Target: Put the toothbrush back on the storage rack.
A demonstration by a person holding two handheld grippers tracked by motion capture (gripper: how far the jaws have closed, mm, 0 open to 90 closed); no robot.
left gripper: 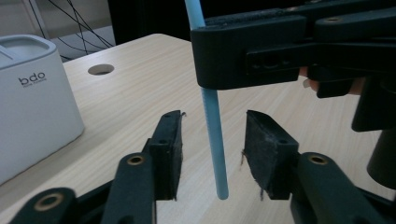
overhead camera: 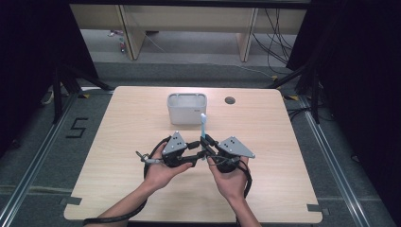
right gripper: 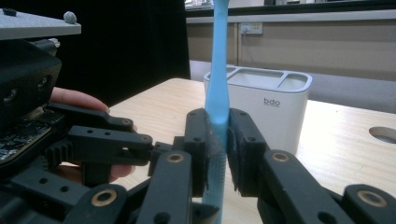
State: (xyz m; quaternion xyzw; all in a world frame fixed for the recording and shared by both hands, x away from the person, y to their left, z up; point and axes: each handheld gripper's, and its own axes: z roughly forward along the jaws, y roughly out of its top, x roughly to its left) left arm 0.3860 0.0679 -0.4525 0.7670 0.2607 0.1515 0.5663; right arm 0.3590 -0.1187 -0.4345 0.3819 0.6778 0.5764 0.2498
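Near the middle of the high view, we see the right gripper clamped tight on a blue toothbrush, which stands upright just below the white holder on the table. In the left gripper view, the left gripper has its jaws apart on either side of the handle's lower end, not touching it.

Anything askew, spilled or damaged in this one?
Nothing stands out. The right claw grips the light blue plastic toothbrush upright, the left claw is open around its lower handle, and the white plastic compartmented holder stands square on the wooden table.
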